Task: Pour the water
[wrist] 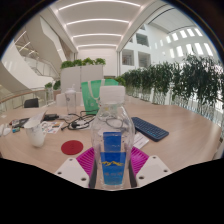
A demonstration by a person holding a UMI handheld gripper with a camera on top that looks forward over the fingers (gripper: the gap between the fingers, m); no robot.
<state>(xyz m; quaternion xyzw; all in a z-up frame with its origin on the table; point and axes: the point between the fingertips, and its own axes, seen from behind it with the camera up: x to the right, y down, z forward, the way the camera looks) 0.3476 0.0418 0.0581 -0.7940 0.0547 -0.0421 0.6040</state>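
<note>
Water bottle (113,135) stands upright btwn the jaws (113,160), long axis vertical, blue label level w/ the pink pads (88,160). Jaws look closed on its sides, gripping it, apparently lifted. Green cup (91,97) sits beyond on the counter (180,125), slightly left of bottle: pour prob. needs fwd-left reach, then tilt.

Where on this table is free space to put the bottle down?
The gripper holds the bottle. Bare table lies to its right, beyond the keyboard. Another bare patch lies between the red coaster and the bottle. The left side is crowded: cables, a white cup.
</note>
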